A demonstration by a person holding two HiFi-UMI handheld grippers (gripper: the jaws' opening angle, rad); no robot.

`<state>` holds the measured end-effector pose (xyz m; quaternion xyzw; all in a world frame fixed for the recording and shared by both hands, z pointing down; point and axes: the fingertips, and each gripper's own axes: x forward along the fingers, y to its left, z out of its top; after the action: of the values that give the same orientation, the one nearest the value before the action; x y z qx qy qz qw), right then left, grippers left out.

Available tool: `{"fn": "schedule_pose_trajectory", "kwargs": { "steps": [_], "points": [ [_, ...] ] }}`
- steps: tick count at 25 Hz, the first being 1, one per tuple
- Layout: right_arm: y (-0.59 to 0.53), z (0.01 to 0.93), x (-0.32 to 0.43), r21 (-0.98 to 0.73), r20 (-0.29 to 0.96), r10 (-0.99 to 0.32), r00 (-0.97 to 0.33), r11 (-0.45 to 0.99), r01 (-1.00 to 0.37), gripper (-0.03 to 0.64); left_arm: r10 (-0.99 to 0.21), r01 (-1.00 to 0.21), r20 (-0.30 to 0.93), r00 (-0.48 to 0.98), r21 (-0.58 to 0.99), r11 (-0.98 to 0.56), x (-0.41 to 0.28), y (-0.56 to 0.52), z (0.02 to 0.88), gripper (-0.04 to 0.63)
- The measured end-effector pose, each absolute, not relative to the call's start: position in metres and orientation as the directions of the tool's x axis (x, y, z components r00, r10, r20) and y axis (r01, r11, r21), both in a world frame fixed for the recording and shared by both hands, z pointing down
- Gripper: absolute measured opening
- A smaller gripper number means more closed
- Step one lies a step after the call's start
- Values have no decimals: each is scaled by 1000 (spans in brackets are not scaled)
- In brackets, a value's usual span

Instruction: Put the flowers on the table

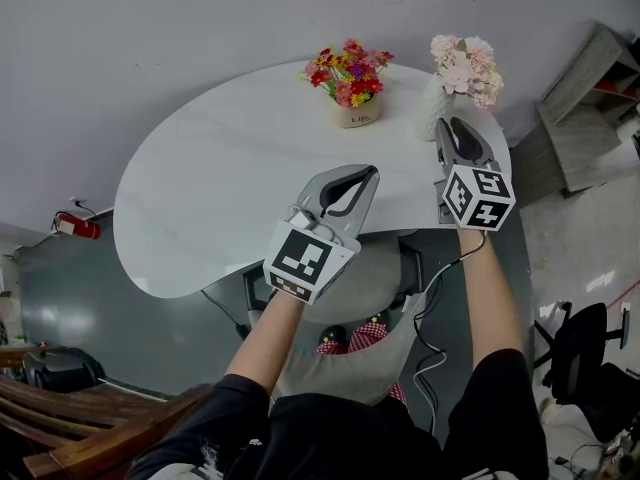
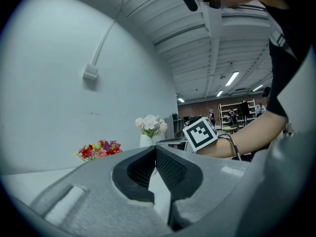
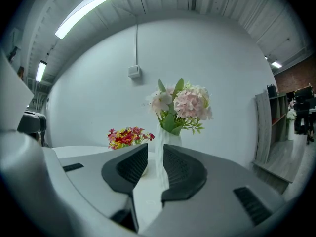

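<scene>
A white vase [image 1: 436, 108] of pale pink flowers [image 1: 466, 68] stands upright on the white oval table [image 1: 200, 208], near its far right edge. A small pot of red and yellow flowers [image 1: 352, 88] stands to its left. My right gripper [image 1: 447, 126] hovers just behind the vase. Its jaws are narrowly open, and the vase [image 3: 160, 147] shows beyond the gap without being touched. The left gripper [image 1: 372, 172] is shut on nothing over the table's near edge. Its view shows both bouquets, the vase [image 2: 144, 140] and the pot [image 2: 100, 149], farther off.
A grey seat [image 1: 370, 278] sits under the table's near edge in front of the person. A grey shelf unit [image 1: 590, 98] stands at the right, a black chair [image 1: 585, 353] at the lower right and wooden slats [image 1: 80, 423] at the lower left. The wall lies behind the table.
</scene>
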<state>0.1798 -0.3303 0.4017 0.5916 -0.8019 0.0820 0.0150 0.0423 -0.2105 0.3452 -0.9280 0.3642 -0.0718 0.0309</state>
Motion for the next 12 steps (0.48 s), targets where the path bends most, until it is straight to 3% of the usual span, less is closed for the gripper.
{"fn": "schedule_pose_trajectory", "kwargs": {
  "steps": [12],
  "points": [
    [-321,392,174,-95,125,-939,-320,310,-946,31,-679,-669,102,727,-116,-734,41,-204,340,4]
  ]
}}
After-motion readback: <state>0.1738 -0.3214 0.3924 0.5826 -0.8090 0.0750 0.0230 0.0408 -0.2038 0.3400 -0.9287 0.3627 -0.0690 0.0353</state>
